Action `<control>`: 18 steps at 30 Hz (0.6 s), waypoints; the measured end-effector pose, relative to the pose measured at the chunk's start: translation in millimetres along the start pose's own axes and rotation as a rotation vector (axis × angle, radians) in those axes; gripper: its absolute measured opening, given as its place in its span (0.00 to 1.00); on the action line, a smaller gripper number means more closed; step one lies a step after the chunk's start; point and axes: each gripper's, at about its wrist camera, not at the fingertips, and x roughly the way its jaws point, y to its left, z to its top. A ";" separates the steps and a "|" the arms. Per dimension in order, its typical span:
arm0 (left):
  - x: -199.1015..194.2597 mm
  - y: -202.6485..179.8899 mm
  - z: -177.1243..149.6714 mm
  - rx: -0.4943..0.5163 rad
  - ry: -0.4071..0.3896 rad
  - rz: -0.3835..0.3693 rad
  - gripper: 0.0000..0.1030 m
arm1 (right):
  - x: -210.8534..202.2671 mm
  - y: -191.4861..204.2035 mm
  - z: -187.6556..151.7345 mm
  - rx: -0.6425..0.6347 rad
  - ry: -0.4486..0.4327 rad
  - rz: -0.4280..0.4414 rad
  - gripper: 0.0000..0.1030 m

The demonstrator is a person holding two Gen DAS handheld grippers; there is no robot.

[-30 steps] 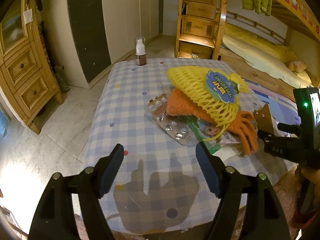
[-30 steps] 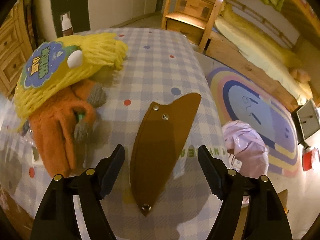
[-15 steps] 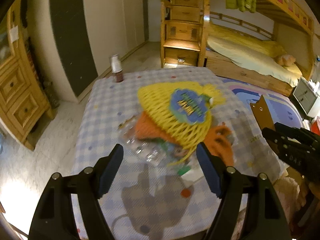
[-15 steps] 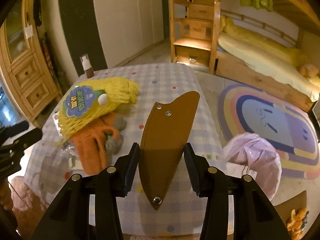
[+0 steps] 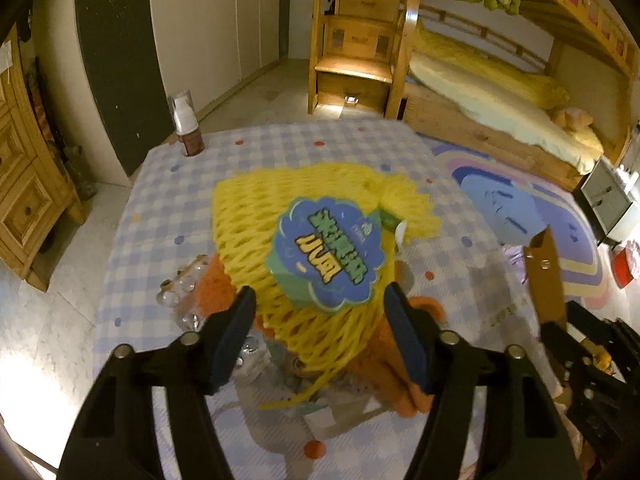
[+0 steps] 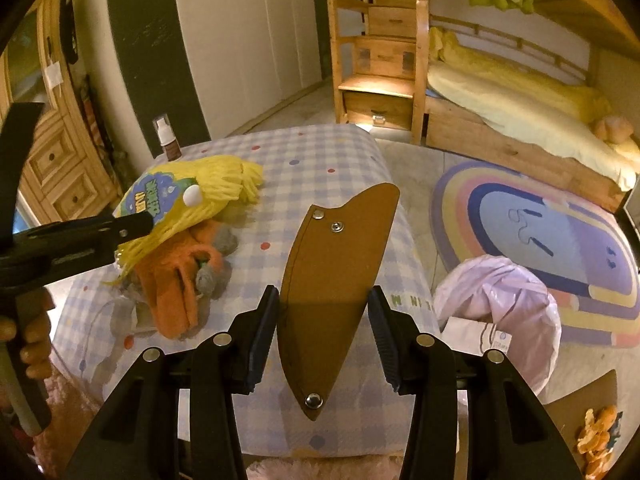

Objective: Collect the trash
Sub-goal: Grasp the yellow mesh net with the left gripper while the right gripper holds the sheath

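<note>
A yellow foam net (image 5: 256,232) with a blue label (image 5: 328,256) lies on an orange glove (image 6: 168,292) and several blister packs (image 5: 180,292) on the checked table (image 6: 320,160). My left gripper (image 5: 318,300) hangs over the net's near end. Its jaws are closing with the net between them, and the pads stand a little off the net. My right gripper (image 6: 323,296) is shut on a brown leather sheath (image 6: 340,264) and holds it above the table's right side. The sheath (image 5: 544,280) also shows at the right of the left wrist view.
A pump bottle (image 5: 186,124) stands at the table's far left corner. A lilac plastic bag (image 6: 500,304) sits on the floor right of the table, by a rainbow rug (image 6: 560,220). Orange peels (image 6: 596,440) lie at the lower right. A wooden dresser (image 5: 24,184) stands left, a bunk bed behind.
My left gripper moved forward over the pile and its jaws narrowed around the yellow net. My right gripper closed on the brown sheath and lifted it off the table.
</note>
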 end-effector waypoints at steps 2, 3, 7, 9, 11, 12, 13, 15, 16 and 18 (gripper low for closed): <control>5.5 -1.7 -3.3 0.008 0.020 0.007 0.43 | -0.1 -0.9 -1.5 0.000 0.003 0.001 0.45; 6.4 -1.4 -5.1 0.010 0.021 0.009 0.37 | -0.5 -0.9 -2.6 0.000 0.004 0.002 0.45; 2.8 -0.7 -8.0 0.023 -0.005 0.026 0.12 | -2.3 -2.5 -3.6 0.001 0.000 0.002 0.45; -3.3 1.6 -5.2 0.024 -0.037 0.031 0.08 | -3.9 -2.7 -3.6 -0.002 -0.008 -0.003 0.45; -13.8 1.8 1.5 0.034 -0.079 0.029 0.07 | -7.6 -4.5 -3.2 0.002 -0.021 -0.009 0.45; -20.2 1.0 5.4 0.046 -0.102 0.031 0.07 | -10.0 -4.8 -3.2 0.002 -0.030 -0.015 0.45; -30.7 0.0 12.4 0.065 -0.138 0.036 0.07 | -12.7 -5.0 -3.5 0.003 -0.039 -0.018 0.45; -47.3 -1.8 24.6 0.081 -0.189 0.029 0.07 | -19.0 -6.1 -3.5 0.010 -0.056 -0.020 0.45; -61.5 -1.3 33.0 0.089 -0.227 0.015 0.07 | -23.4 -6.9 -3.4 0.013 -0.068 -0.021 0.45; -82.2 -1.7 43.3 0.098 -0.275 0.001 0.07 | -31.8 -9.7 -2.9 0.020 -0.085 -0.021 0.45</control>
